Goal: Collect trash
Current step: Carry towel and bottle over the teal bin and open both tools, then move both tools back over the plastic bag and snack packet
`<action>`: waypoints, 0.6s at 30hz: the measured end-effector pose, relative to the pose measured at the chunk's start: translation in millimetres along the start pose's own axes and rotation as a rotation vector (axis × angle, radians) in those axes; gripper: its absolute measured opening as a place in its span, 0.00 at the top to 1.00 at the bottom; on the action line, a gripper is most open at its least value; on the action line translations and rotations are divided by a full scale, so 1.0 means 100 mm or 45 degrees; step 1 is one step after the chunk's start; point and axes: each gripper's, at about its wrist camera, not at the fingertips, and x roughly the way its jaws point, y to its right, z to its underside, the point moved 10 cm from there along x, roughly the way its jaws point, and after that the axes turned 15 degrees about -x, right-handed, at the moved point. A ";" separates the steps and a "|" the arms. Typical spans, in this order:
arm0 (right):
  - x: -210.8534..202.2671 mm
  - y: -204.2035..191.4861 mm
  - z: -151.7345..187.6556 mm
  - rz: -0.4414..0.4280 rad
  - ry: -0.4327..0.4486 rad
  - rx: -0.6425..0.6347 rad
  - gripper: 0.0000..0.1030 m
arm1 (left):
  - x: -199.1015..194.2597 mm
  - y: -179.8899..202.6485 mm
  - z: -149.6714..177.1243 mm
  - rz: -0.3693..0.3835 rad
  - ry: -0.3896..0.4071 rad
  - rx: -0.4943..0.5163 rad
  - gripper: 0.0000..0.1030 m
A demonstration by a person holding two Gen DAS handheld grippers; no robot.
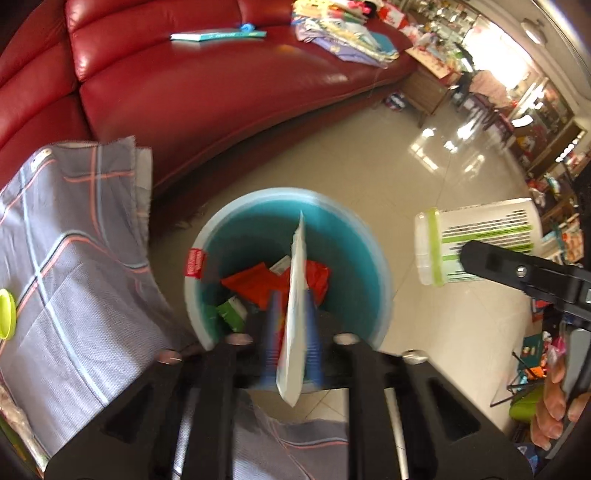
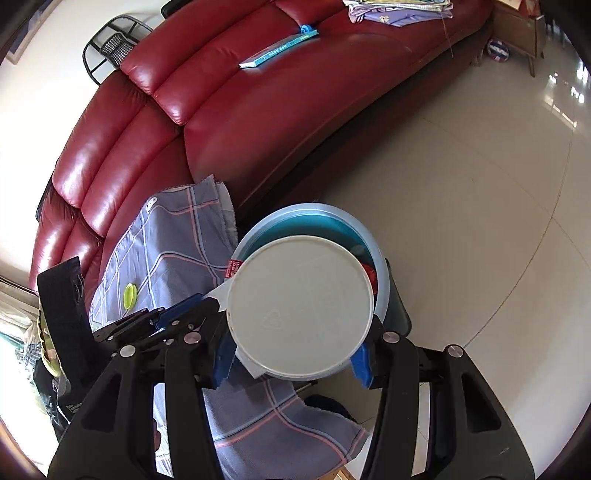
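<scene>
at the far left a grey checked cloth (image 1: 70, 251) drapes over an edge and hangs down toward the floor, a lime-green lid (image 1: 6, 314) lying on it near the frame's edge, and the cloth's hem sits just beside the teal bin (image 1: 369, 236). behind both, the curved front of the red leather sofa (image 1: 207, 92) closes off the back, carrying a teal book (image 1: 218, 35) and a heap of folded clothes (image 1: 343, 33). the bin stands on the tiled floor between cloth and sofa, its pale rim blurred, with red and green wrappers already at the bottom. the left gripper (image 1: 293, 332) points steeply down over the bin's mouth, its jaws parted and blurred; a flat white packet (image 1: 297, 295) stands on edge between the blue pads, its tip over the bin's inside, and the blur hides whether the pads still touch it. to the right the pale floor (image 1: 424, 147) lies open and glossy out to cluttered furniture at the far wall. the right gripper (image 2: 299, 354) is clamped on a white plastic tub (image 2: 299, 306) with a green-printed label, held on its side beside and partly above the bin; its round base fills the right wrist view, the blue pads pressing on either side.
</scene>
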 end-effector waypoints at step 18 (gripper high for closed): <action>0.57 -0.30 0.06 -0.049 -0.171 -0.035 0.22 | -0.52 -0.72 0.16 -0.083 0.154 -0.095 0.05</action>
